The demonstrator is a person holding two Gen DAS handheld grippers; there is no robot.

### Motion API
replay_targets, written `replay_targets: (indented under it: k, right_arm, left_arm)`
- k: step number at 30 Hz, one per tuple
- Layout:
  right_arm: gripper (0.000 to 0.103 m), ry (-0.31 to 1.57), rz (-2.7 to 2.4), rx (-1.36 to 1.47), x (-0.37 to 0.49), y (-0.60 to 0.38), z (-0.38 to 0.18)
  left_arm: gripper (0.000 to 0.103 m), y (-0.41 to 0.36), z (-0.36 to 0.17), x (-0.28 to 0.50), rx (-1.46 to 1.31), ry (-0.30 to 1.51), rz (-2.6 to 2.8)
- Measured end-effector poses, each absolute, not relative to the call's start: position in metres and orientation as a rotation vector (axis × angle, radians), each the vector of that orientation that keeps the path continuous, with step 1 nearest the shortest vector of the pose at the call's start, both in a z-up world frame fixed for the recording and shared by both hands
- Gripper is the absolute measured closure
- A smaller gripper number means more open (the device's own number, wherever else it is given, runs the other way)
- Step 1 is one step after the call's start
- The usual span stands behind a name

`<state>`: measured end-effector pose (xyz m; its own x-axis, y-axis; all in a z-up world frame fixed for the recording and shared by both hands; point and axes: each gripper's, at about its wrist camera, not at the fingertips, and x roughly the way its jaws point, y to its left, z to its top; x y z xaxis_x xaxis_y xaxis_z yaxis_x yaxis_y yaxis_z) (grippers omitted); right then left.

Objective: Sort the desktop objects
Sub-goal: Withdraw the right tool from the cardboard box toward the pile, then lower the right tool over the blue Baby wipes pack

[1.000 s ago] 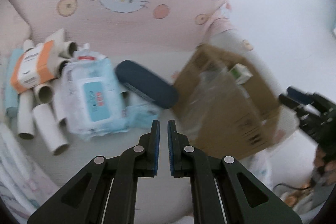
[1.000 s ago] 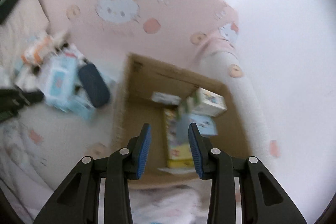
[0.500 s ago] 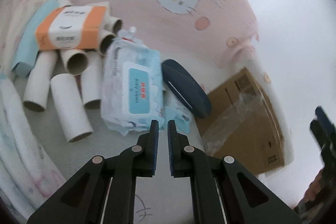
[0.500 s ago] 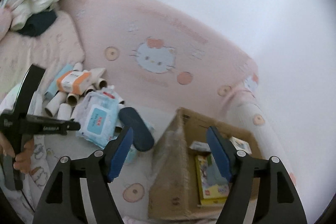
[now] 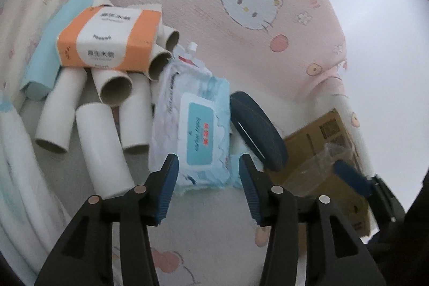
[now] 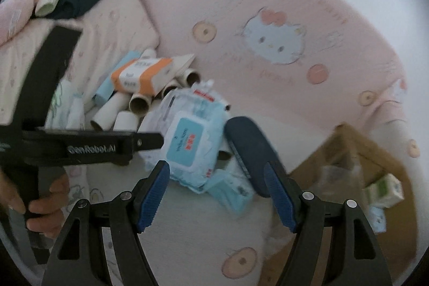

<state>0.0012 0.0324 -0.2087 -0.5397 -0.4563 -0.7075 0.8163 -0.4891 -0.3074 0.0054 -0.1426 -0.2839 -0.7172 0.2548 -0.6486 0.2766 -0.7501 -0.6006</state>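
Soft daylight, fisheye warp (slight blur)

A light-blue soft pack of wet wipes with a white flip lid lies flat on the bedding, label up. A dark navy oval case leans just beside its right edge. Left of it, white cardboard tubes lie heaped, an orange-and-white tissue pack on top. A brown cardboard box stands open at the right, small cartons inside.

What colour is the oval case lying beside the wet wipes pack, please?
Dark navy blue case; clearest in the left wrist view.
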Motion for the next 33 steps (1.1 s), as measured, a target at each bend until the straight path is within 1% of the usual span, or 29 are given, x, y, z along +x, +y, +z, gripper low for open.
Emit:
replay_targets:
  k: [2, 7, 12, 14, 17, 19, 28, 31, 32, 33]
  right_arm:
    - [0.032, 0.805, -2.060, 0.752, -0.008, 0.026, -0.217]
    - [0.032, 0.704, -1.999, 0.885, -0.039, 0.010, -0.235]
    - [0.032, 0.641, -1.942, 1.010, -0.068, -0.011, -0.254]
    - [0.032, 0.649, -1.932, 1.040, -0.076, -0.018, -0.263]
    - [0.032, 0.662, -1.897, 1.082, -0.087, -0.029, -0.276]
    - [0.032, 0.660, -1.884, 1.109, -0.094, -0.031, -0.280]
    - [0.032, 0.442, -1.813, 1.257, -0.117, -0.023, -0.290]
    - [0.032, 0.356, -1.778, 1.315, -0.121, -0.023, -0.297]
    - [0.032, 0.343, -1.775, 1.322, -0.121, -0.024, -0.298]
    - [0.032, 0.329, -1.778, 1.329, -0.120, -0.024, -0.300]
  left_arm:
    - [0.052, -0.149, -0.285, 0.002, 1.162, 1.105, -2.653]
    - [0.052, -0.169, -0.291, -0.008, 1.159, 1.179, -2.600]
    - [0.053, -0.181, -0.298, -0.026, 1.198, 1.209, -2.583]
    - [0.057, -0.182, -0.300, -0.032, 1.217, 1.197, -2.590]
    - [0.063, -0.180, -0.303, -0.038, 1.238, 1.114, -2.569]
    - [0.064, -0.181, -0.308, -0.040, 1.261, 1.123, -2.547]
    - [0.065, -0.191, -0.325, -0.038, 1.295, 1.256, -2.462]
    - [0.065, -0.187, -0.328, -0.041, 1.331, 1.241, -2.473]
    - [0.068, -0.184, -0.327, -0.042, 1.341, 1.220, -2.481]
    - [0.068, -0.183, -0.327, -0.042, 1.347, 1.203, -2.485]
